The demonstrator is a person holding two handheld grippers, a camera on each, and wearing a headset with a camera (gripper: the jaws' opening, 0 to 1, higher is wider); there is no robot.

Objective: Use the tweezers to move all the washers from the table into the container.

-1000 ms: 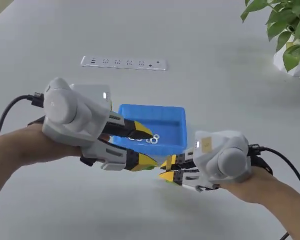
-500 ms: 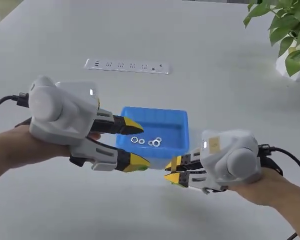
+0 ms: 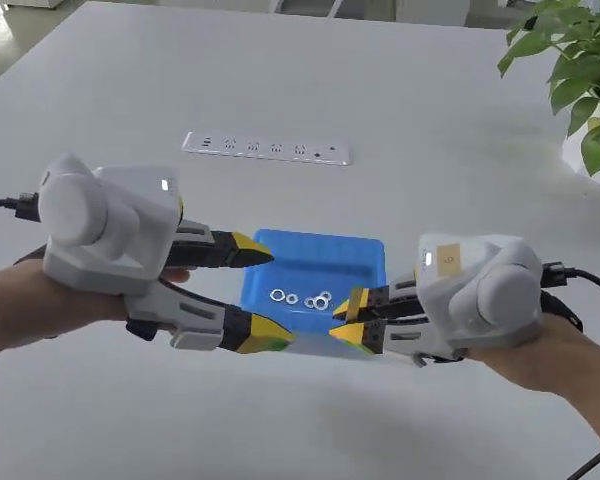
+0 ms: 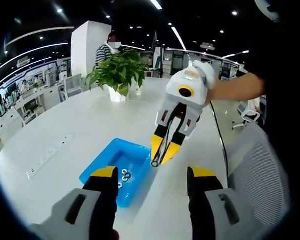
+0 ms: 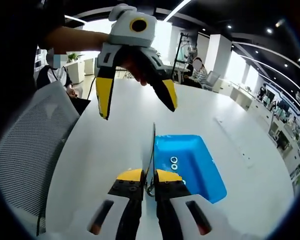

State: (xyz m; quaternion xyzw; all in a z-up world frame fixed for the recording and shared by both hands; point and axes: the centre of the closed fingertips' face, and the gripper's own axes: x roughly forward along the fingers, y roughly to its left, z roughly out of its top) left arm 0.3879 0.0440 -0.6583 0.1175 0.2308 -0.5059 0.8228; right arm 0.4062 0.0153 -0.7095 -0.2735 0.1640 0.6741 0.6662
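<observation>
Slim metal tweezers (image 5: 152,150), clamped between the right gripper's (image 5: 149,176) narrowed yellow-tipped jaws, run straight ahead along them, tips pointing towards the left gripper (image 3: 270,296), whose jaws gape wide and empty. Small silver washers (image 3: 300,298) lie inside the shallow blue plastic container (image 3: 365,255) alongside.
</observation>
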